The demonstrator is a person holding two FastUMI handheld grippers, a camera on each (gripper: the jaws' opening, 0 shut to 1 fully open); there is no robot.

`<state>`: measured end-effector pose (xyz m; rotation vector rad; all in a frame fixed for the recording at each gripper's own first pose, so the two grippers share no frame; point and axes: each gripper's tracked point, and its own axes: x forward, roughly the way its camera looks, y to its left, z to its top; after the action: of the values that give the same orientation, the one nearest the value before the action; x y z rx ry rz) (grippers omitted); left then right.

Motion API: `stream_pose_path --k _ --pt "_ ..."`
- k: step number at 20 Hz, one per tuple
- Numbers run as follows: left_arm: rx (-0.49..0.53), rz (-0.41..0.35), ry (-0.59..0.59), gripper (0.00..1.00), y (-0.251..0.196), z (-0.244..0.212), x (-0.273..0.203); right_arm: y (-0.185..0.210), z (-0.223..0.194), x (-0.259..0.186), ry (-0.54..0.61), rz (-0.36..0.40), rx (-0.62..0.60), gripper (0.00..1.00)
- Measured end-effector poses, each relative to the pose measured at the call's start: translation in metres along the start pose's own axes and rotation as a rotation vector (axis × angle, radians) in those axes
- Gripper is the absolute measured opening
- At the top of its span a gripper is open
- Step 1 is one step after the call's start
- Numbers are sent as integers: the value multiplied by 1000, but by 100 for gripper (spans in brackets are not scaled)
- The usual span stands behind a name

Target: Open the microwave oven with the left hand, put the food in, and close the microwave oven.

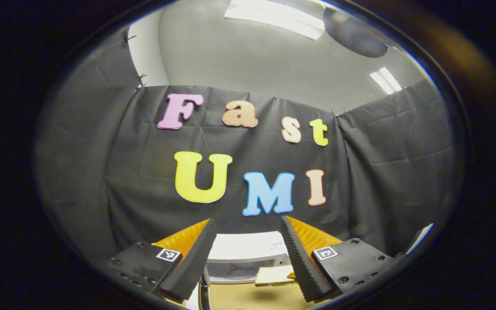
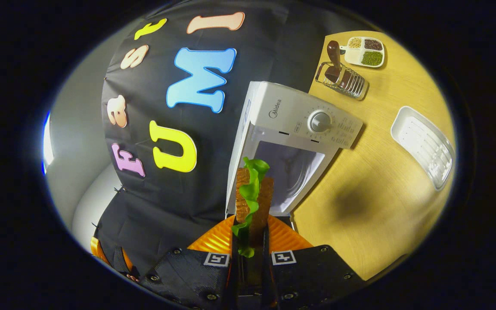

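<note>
We see the microwave oven [image 2: 291, 146] open, the right gripper [image 2: 250, 224] clamped on the sandwich [image 2: 253, 193], left gripper [image 1: 248, 262] jaws apart; loading and closing remain.

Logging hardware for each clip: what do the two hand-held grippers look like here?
Both match. The left hand-held gripper has two black ribbed wedge fingers backed by orange ridged plates, on black bodies with screws and a square black-and-white marker each. The right hand-held gripper shows the same orange plates, black screwed bodies and two square markers.

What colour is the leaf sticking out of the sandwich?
Bright green, between brown bread slices of the sandwich; clearest in the right gripper view.
</note>
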<state>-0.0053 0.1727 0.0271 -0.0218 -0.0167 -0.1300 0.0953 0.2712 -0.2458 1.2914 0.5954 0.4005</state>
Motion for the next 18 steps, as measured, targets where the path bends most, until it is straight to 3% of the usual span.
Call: stream_pose_path --k 7,8,10,13,18 --pt "33 58 -8 99 37 14 -1 -20 -6 57 -57 -30 54 21" --pt "44 72 -6 93 40 17 1 -24 -5 64 -64 -37 65 21" --pt "56 74 -9 99 38 26 1 -33 -2 81 -93 -53 87 21" --pt "71 71 -4 94 43 26 0 -41 4 104 -162 -71 142 21" --pt "107 63 45 96 51 5 1 -58 13 153 -291 -128 206 21"
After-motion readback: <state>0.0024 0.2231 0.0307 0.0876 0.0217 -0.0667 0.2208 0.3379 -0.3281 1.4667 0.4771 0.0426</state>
